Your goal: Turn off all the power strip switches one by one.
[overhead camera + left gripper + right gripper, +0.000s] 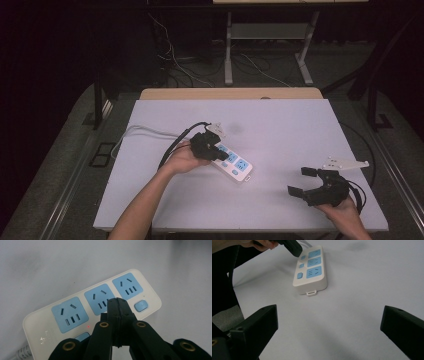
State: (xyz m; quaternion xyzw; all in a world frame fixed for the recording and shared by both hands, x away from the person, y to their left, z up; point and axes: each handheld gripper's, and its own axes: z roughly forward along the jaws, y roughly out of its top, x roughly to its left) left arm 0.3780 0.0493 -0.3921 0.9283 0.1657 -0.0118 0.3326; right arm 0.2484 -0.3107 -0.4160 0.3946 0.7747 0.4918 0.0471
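Note:
A white power strip [236, 168] with three blue sockets lies at the table's middle, its white cord [145, 131] running off to the left. My left gripper [216, 150] is shut with nothing in it, its tips [117, 302] pressed together just above the strip beside the middle socket [99, 298]. They hide the middle switch; the end switch [140, 305] shows, and a small red light [88, 326] glows. My right gripper [301, 181] is held open and empty near the front right corner, facing the strip [312, 272], with the left gripper [292, 247] beyond it.
The white table top [290, 125] has bare room to the right of and in front of the strip. A wooden edge [230, 93] runs along the back. Desk legs and loose cables [190, 65] sit on the floor behind.

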